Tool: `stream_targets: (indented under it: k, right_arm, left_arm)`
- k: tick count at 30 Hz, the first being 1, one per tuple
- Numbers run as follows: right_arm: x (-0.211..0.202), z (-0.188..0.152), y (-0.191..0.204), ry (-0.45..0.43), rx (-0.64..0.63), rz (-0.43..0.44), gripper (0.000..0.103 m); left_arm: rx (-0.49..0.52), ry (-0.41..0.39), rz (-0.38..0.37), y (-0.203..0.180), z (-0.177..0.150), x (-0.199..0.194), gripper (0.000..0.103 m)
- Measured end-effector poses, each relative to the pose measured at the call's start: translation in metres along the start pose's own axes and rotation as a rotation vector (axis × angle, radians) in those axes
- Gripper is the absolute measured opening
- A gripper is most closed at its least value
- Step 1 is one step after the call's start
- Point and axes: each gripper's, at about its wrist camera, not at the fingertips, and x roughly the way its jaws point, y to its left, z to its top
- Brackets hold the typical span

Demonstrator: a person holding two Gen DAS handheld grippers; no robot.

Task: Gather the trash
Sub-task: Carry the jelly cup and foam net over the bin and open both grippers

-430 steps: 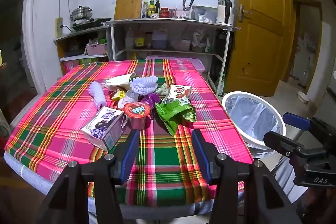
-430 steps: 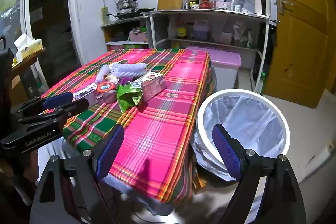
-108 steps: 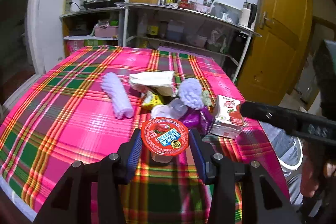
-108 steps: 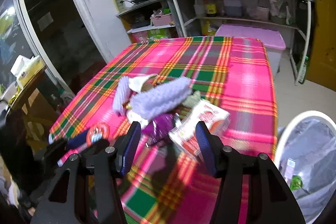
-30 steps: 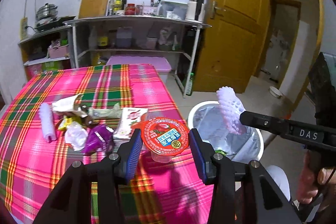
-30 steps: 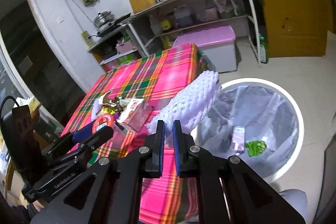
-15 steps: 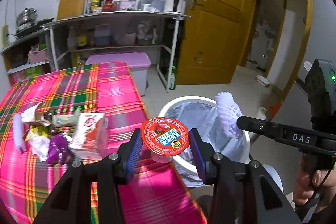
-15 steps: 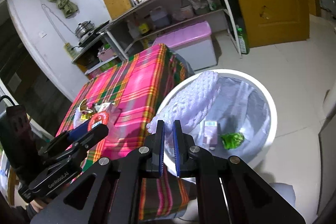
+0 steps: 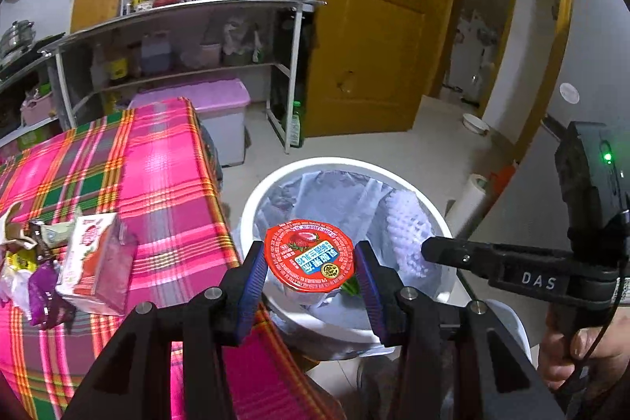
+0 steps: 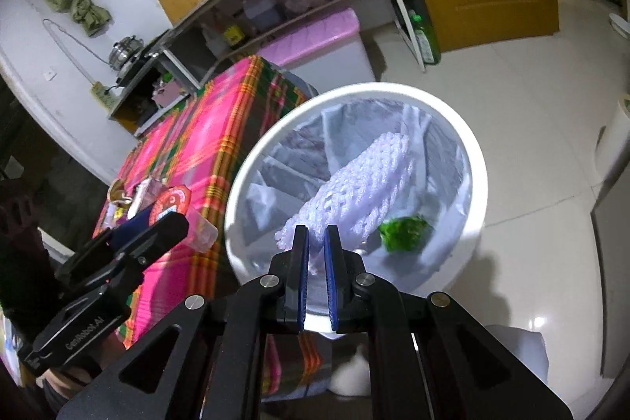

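My left gripper (image 9: 309, 272) is shut on a clear plastic cup with a red foil lid (image 9: 309, 260) and holds it over the near rim of the white trash bin (image 9: 275, 180). My right gripper (image 10: 316, 250) is shut on the end of a white foam net sleeve (image 10: 364, 184), which hangs over the open bin (image 10: 478, 160). The sleeve also shows in the left wrist view (image 9: 405, 239). A green wrapper (image 10: 405, 233) lies inside the bin's grey liner. The left gripper with its cup shows at the left of the right wrist view (image 10: 173, 201).
The table with the pink plaid cloth (image 9: 157, 184) stands left of the bin. On it lie a pink strawberry carton (image 9: 96, 262), a purple wrapper (image 9: 41, 286) and other scraps (image 9: 23, 243). A pink-lidded box (image 9: 220, 113), shelves and a yellow door (image 9: 378, 38) stand behind.
Both grippers have moved from the table to above the bin. The foam sleeve now hangs lower, over the bin's opening. The cup now sits over the bin's rim.
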Motion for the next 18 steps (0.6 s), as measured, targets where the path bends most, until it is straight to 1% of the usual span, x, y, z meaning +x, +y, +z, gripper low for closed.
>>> stream_targets:
  k: [5, 7, 11, 12, 14, 15, 16, 18]
  right_arm:
    - [0.006, -0.003, -0.007, 0.027, 0.005, -0.008, 0.009]
    - [0.008, -0.003, -0.008, 0.036, 0.005, -0.006, 0.012]
    - [0.012, -0.005, -0.009, 0.06, 0.01, -0.014, 0.013]
    - [0.013, -0.005, -0.011, 0.064, 0.01, -0.023, 0.015]
    - [0.014, -0.006, -0.013, 0.071, 0.011, -0.033, 0.023]
    - [0.014, -0.006, -0.014, 0.072, 0.013, -0.035, 0.03]
    - [0.013, -0.007, -0.015, 0.071, 0.015, -0.037, 0.035]
    - [0.011, -0.007, -0.016, 0.063, 0.018, -0.04, 0.036]
  left_arm:
    - [0.009, 0.024, -0.01, -0.002, 0.0, 0.013, 0.046]
    - [0.012, 0.034, -0.014, -0.003, -0.001, 0.017, 0.046]
    - [0.017, 0.052, -0.022, -0.007, 0.0, 0.026, 0.046]
    - [0.018, 0.056, -0.023, -0.007, 0.0, 0.028, 0.046]
    - [0.02, 0.064, -0.024, -0.007, 0.0, 0.032, 0.046]
    - [0.021, 0.068, -0.025, -0.007, -0.001, 0.034, 0.046]
    - [0.021, 0.072, -0.027, -0.008, 0.0, 0.036, 0.046]
    - [0.021, 0.079, -0.028, -0.008, -0.001, 0.039, 0.046]
